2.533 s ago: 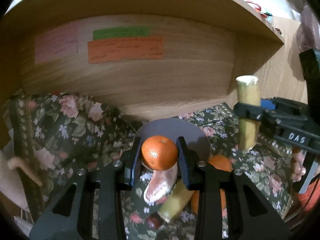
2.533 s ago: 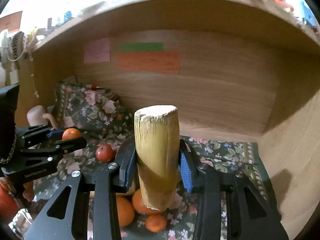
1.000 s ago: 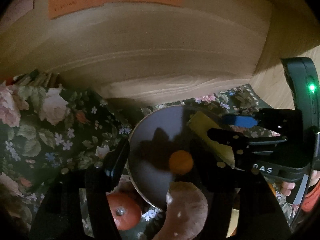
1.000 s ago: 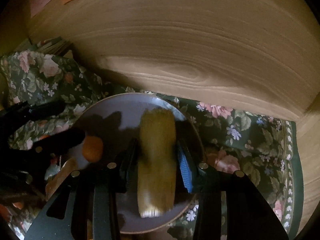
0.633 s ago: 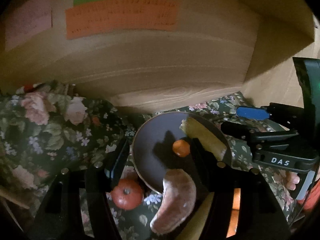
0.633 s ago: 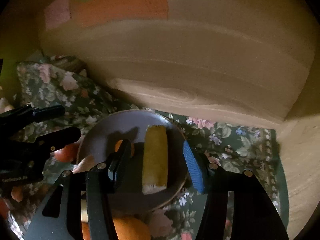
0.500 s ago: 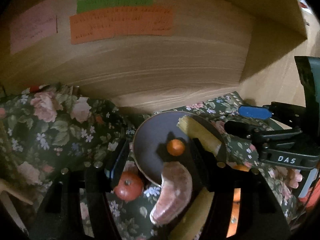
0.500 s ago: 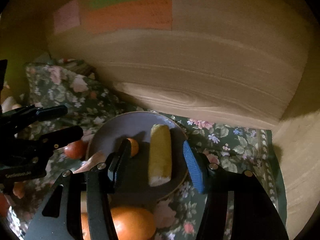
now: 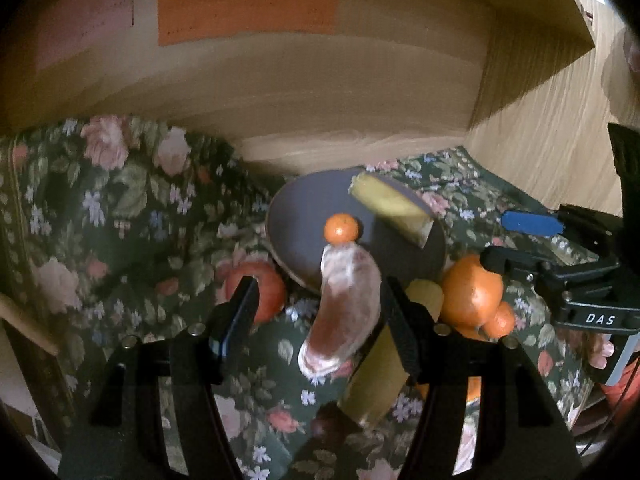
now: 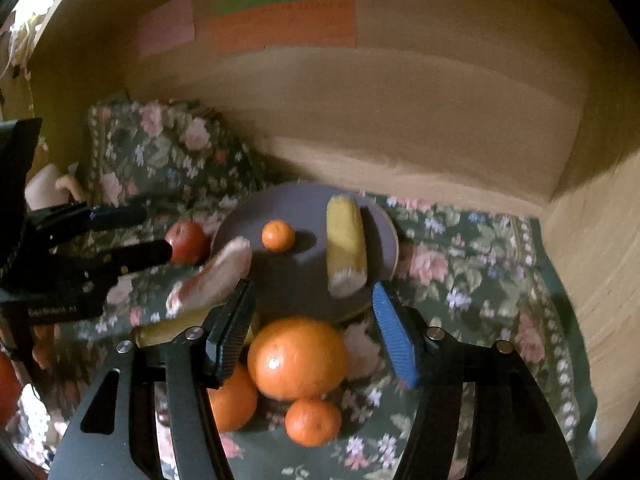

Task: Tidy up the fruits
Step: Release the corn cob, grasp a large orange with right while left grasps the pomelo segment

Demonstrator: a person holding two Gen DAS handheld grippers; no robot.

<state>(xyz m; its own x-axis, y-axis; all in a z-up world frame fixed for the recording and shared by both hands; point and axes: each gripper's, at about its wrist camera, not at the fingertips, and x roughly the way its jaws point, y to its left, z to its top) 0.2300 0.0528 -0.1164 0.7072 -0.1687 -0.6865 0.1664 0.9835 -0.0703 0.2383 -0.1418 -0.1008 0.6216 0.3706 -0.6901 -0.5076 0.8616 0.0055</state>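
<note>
A grey plate lies on the floral cloth inside a wooden shelf. On it sit a small orange and a yellow corn cob. My left gripper is open and empty, pulled back over a pink curved fruit and a red apple. My right gripper is open and empty above a large orange.
Two smaller oranges and a yellow stick-shaped piece lie on the cloth in front of the plate. The shelf's back wall carries coloured paper notes. A side wall stands at the right.
Both grippers let go of the small orange and the corn cob, which now lie on the plate. Both grippers have drawn back and up from the plate, jaws open.
</note>
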